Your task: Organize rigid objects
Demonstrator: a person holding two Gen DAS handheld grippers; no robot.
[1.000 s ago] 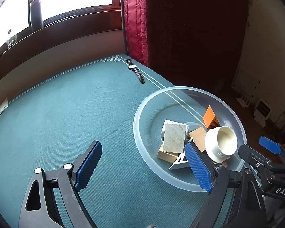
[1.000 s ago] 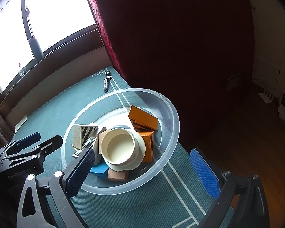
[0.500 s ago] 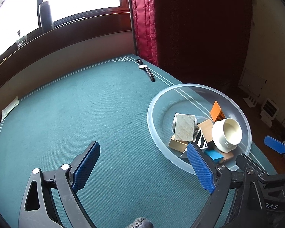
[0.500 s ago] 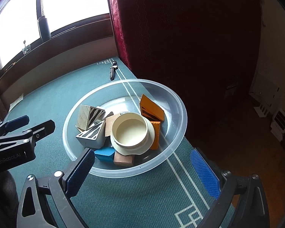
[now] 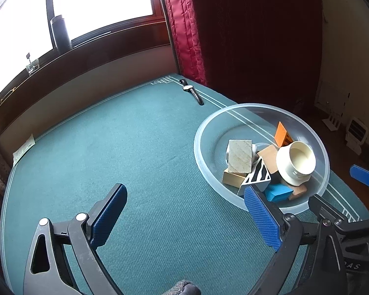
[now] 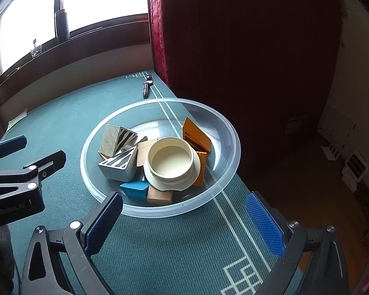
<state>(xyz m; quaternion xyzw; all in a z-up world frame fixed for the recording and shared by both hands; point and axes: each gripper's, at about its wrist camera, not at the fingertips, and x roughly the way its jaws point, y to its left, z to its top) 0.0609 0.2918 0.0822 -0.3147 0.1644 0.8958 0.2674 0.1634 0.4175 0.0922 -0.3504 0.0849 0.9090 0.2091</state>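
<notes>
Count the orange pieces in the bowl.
2: one orange wedge leans on the bowl's far side, behind the cream cup; another stands squeezed at the cup's right. More may be hidden underneath.

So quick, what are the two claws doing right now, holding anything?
Left claw: jaws opening, nothing between them.
Right claw: open, empty, just short of the clear bowl.

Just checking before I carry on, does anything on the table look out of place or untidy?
A wristwatch lies alone on the green mat, apart from the clear bowl. Inside the bowl, blocks lie jumbled and tilted, with a cream jar perched askew on them. Nothing looks spilled or broken.
</notes>
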